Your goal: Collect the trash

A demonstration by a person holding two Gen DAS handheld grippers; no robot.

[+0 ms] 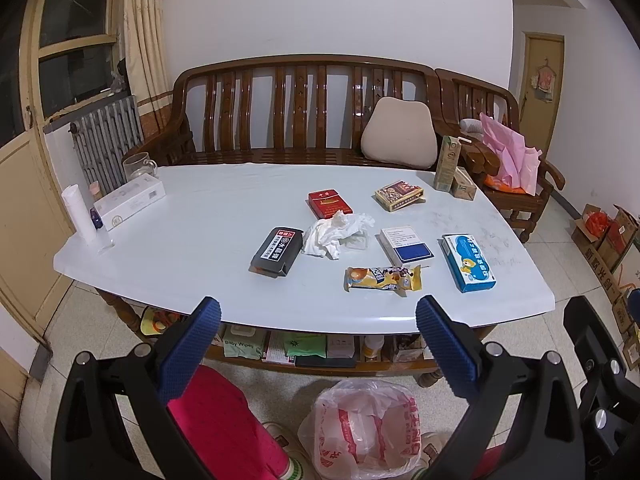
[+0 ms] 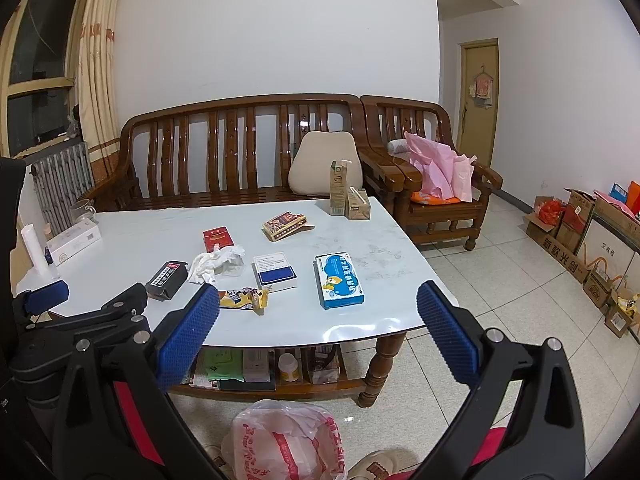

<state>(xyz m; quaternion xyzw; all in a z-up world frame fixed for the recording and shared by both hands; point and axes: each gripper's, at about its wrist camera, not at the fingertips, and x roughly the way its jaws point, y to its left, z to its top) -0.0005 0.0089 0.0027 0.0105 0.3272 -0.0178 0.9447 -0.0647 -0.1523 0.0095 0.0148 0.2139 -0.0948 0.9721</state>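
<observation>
White crumpled tissue (image 1: 338, 233) at frame centre awaits pickup; left gripper (image 1: 318, 344) and right gripper (image 2: 318, 334) both spread, empty; next, reach over it.

plastic bag (image 1: 362, 432) cut off below; shelf items (image 2: 256, 366) partly hidden

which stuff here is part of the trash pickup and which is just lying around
Part of the job:
crumpled white tissue
yellow snack wrapper
white plastic bag with red print on the floor
left gripper and right gripper, both open and empty

Probably just lying about:
clear glass mug
beige cushion
pink plastic bag on the chair
brown wooden bench
</observation>
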